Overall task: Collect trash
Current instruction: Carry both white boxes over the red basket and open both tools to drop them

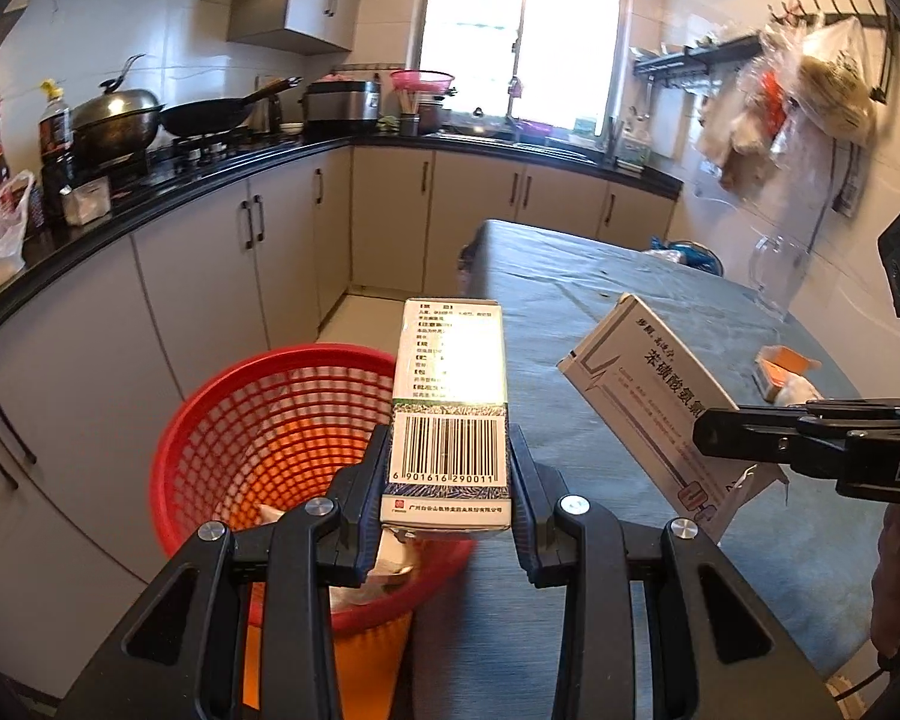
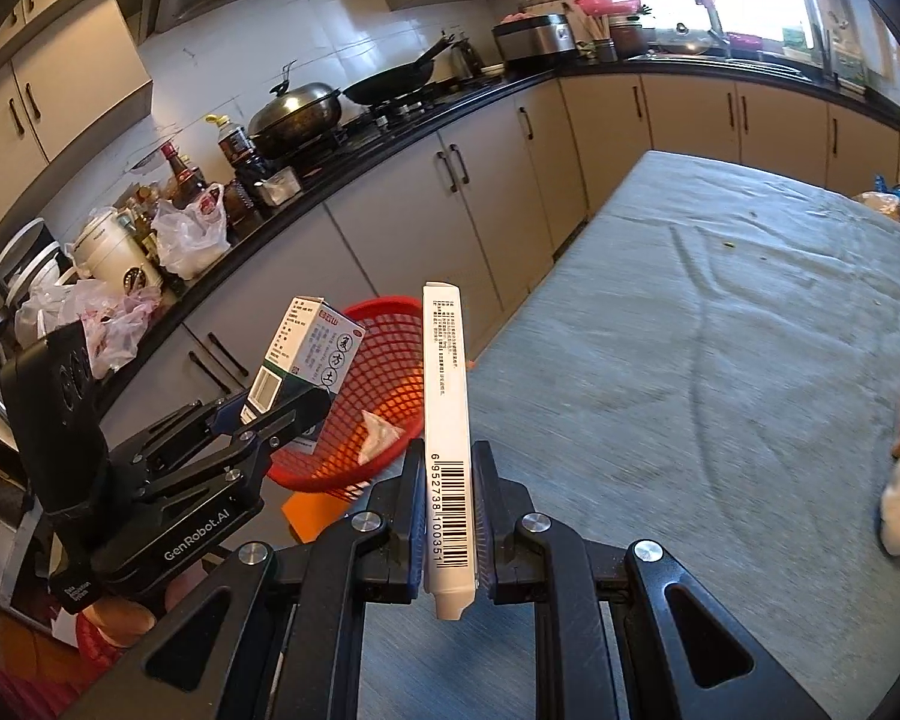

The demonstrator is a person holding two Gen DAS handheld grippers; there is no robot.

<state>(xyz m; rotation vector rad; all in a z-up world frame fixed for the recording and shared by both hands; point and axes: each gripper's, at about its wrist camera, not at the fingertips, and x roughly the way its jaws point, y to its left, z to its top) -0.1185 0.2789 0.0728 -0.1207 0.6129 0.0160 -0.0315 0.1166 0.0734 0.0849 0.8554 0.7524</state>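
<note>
A: Basket first, on the left: a round red plastic mesh basket (image 1: 270,438) stands on the floor against the worktop's near edge, with crumpled white paper scraps in the bottom.

B: And the left gripper (image 1: 450,480)?

A: Closed narrow on a tall white and green cardboard medicine box (image 1: 450,396), barcode side up. The pads press both long sides of its lower half, and the box stands upright between the fingers, above the basket's right rim.

B: What lies to the right of that?

A: The worktop (image 1: 600,312), covered in a grey-blue cloth. Over it the right gripper (image 2: 447,510) pinches a flat white and grey cardboard box (image 2: 444,420) by its thin edges, jaws nearly together. In the left wrist view that flat box (image 1: 660,396) tilts, printed face showing, just beside the taller one but apart from it.

B: Anything on the cloth itself?

A: Farther right, a small orange carton (image 1: 786,372) lies on the cloth with something white and crumpled touching it. A clear glass jug (image 1: 777,276) stands near the wall at the far right edge, and a blue bundle (image 1: 690,255) sits beyond it; I cannot tell what that is
</note>
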